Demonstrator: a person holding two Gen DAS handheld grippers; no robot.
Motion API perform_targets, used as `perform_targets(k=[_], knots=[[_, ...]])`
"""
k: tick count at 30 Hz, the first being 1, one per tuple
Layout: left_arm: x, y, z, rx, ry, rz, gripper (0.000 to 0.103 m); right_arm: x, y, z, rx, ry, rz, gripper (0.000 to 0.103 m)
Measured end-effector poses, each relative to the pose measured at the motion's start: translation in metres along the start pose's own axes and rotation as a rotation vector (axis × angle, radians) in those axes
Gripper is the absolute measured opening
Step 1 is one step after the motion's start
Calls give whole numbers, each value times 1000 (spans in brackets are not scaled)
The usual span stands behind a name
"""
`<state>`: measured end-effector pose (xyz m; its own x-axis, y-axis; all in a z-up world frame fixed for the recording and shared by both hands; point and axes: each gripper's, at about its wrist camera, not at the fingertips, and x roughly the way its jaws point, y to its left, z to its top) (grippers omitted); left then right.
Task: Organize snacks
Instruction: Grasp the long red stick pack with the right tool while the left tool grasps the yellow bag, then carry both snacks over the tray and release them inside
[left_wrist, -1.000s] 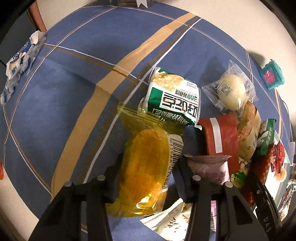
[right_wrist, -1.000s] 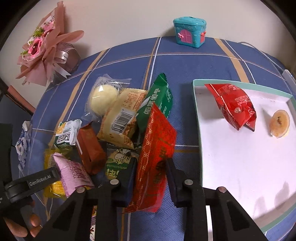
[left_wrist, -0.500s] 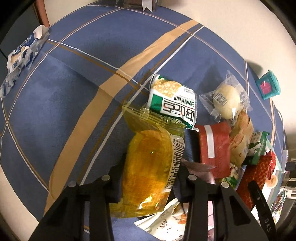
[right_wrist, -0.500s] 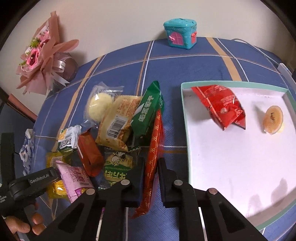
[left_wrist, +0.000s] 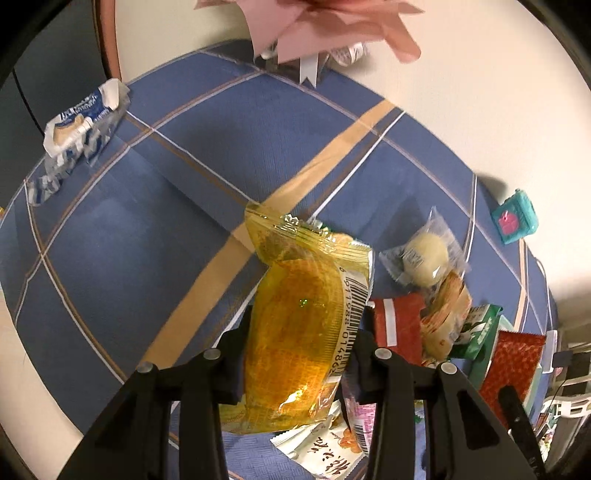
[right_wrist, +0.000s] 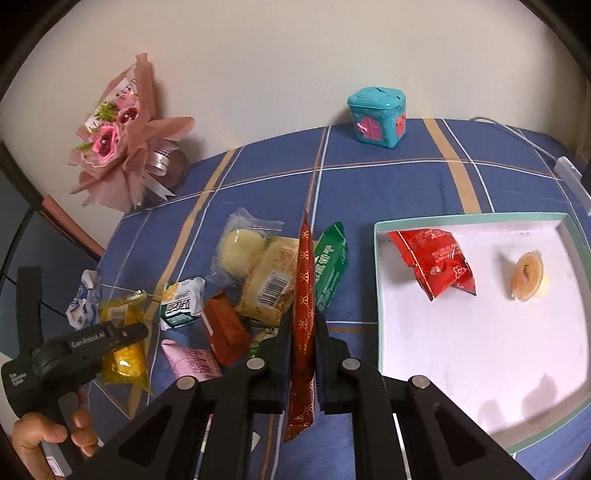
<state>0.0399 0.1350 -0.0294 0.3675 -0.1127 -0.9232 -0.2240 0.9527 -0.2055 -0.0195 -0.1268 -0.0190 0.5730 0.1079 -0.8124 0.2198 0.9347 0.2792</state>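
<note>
Yellow packet (left_wrist: 303, 328) clamped in left jaws, red packet (right_wrist: 303, 314) in right, two snacks in tray (right_wrist: 480, 369).

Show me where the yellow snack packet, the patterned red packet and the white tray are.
yellow snack packet (left_wrist: 306, 325), left wrist view, on the middle of its clear orange-yellow front.
patterned red packet (right_wrist: 303, 295), right wrist view, on its upper half above the tool.
white tray (right_wrist: 376, 295), right wrist view, on its teal left rim.

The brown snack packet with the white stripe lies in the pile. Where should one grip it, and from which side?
Grip the brown packet across its narrow width at the near end, coming from above. It is a long, slim block, and that end lies clear, while the barcoded yellow pack crowds its far end.
</note>
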Motion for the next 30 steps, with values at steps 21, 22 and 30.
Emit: perform_targets(k=[21,22,30], knots=[[-17,-88,-26,161,-66,-75,42,-27,-59,2,98,-9,-70,11],[-17,-97,-30,185,-67,-87,42,-30,-67,3,111,-13,-80,11],[-14,-184,-87,452,-18,-167,42,-62,-147,2,250,-56,-233,11]])
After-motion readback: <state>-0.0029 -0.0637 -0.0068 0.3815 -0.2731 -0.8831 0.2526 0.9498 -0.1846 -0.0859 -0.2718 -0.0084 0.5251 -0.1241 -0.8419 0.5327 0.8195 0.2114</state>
